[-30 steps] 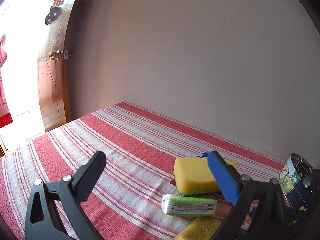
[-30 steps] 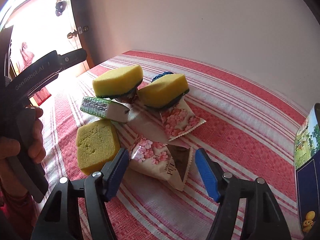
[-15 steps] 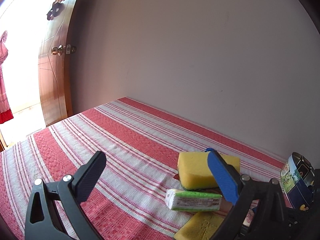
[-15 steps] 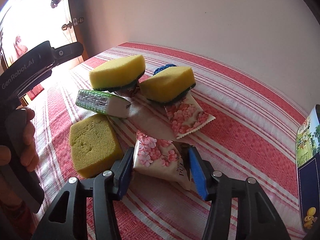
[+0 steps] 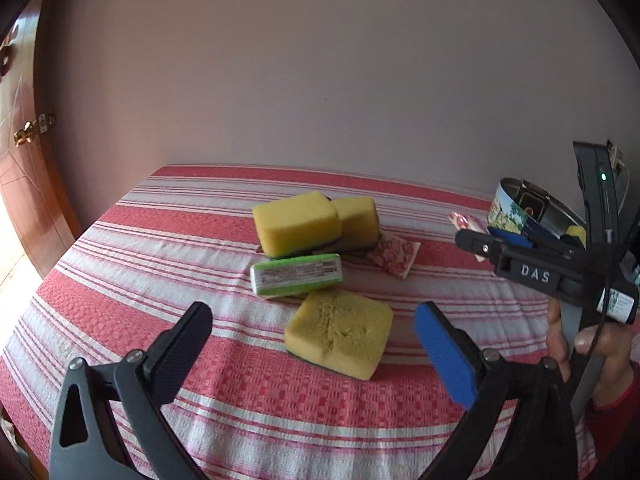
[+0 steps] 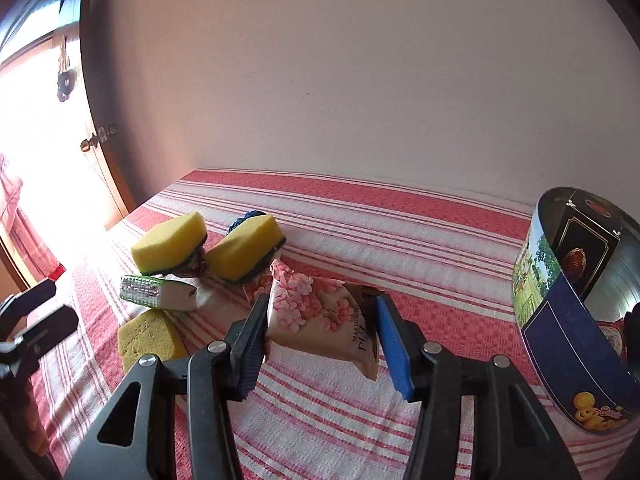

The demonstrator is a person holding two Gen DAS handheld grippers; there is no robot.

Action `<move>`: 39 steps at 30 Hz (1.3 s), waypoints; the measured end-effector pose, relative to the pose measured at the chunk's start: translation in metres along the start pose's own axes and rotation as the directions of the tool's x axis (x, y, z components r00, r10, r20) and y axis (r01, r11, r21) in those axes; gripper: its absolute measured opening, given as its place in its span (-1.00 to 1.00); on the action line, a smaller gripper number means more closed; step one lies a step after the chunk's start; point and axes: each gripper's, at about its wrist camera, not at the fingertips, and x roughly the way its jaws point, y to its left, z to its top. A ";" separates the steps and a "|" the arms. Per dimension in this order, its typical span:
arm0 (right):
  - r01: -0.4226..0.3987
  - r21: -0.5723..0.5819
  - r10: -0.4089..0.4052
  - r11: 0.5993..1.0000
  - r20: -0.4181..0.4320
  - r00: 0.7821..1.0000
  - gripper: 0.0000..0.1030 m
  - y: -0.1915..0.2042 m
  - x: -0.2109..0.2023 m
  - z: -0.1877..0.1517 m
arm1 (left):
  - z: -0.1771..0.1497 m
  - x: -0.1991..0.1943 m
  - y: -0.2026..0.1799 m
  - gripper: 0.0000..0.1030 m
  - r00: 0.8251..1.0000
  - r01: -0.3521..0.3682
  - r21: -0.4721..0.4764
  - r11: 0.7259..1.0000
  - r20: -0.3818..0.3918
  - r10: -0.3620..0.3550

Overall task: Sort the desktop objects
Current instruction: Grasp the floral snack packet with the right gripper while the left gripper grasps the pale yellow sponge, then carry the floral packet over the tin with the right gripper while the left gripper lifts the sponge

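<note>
Marshmallow packet (image 6: 320,322): cream, pink blossoms, crinkled.

We saw a coarse woven cloth (image 6: 400,232) over the tabletop, porous foam sponges (image 6: 170,242), a glossy printed wrapper (image 6: 316,320) beside them, and a shiny metal tin (image 6: 560,344).
</note>
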 end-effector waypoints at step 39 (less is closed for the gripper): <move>0.113 0.062 -0.122 0.992 0.156 0.980 0.06 -0.027 -0.040 0.016 | 0.068 0.044 -0.094 0.29 0.989 0.034 0.025 0.999 0.141 -0.038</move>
